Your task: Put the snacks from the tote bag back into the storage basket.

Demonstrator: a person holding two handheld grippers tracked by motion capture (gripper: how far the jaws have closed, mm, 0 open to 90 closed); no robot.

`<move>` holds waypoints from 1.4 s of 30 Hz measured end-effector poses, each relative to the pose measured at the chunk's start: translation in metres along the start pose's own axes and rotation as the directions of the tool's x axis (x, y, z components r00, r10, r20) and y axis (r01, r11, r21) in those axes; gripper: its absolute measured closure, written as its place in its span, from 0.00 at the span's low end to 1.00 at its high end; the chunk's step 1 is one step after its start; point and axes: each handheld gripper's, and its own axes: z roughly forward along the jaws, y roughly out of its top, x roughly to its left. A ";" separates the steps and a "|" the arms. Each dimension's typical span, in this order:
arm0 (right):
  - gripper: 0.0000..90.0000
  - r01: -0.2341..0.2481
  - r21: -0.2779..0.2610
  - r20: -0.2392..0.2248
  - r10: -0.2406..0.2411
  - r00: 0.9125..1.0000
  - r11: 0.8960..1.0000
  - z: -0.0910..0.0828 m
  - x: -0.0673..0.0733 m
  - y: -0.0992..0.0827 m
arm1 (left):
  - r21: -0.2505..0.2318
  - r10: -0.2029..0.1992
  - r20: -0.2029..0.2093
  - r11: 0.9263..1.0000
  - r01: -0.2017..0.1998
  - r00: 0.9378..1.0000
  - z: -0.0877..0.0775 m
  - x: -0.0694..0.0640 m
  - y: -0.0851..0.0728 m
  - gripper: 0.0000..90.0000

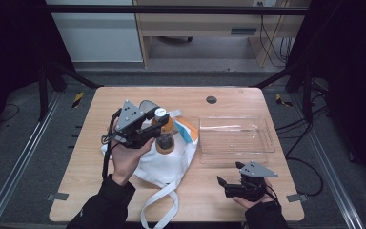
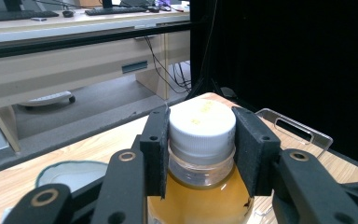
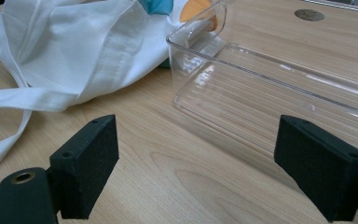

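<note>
My left gripper [image 1: 161,125] is shut on the white cap and neck of a clear bottle [image 1: 165,141] of amber liquid, held above a white cloth bag [image 1: 164,164]. In the left gripper view both pads press the cap of the bottle [image 2: 201,140] from either side. A clear plastic tray [image 1: 236,138] lies empty to the right of the bag. My right gripper [image 1: 229,177] rests near the table's front right, jaws wide open with nothing between them; its own view looks at the tray [image 3: 279,84] and the bag [image 3: 74,51].
The bag's long straps [image 1: 159,210] trail toward the table's front edge. A round dark grommet [image 1: 211,99] sits in the tabletop behind the tray. Bare wood lies left of the bag and in front of the tray. A desk and cables stand beyond the table.
</note>
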 end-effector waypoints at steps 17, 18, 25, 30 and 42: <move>0.16 0.002 0.000 -0.003 -0.002 1.000 1.000 0.000 0.000 0.000 | -0.002 0.001 0.032 1.000 -0.001 0.999 0.029 -0.025 0.017 0.65; 0.16 0.004 -0.001 -0.003 -0.004 1.000 1.000 0.000 0.000 0.000 | 0.001 0.004 0.035 1.000 -0.004 0.999 0.029 -0.026 0.017 0.65; 0.16 0.006 -0.003 -0.007 -0.006 1.000 1.000 0.000 0.001 0.000 | -0.002 0.003 0.043 1.000 -0.003 0.999 0.038 -0.033 0.020 0.65; 0.16 0.007 -0.003 -0.009 -0.007 1.000 1.000 0.000 0.001 0.000 | 0.003 0.011 0.051 1.000 -0.011 0.999 0.044 -0.038 0.022 0.65; 0.16 0.012 -0.007 -0.014 -0.013 1.000 1.000 -0.001 0.000 0.000 | 0.013 0.030 0.070 0.999 -0.031 0.997 0.059 -0.053 0.030 0.65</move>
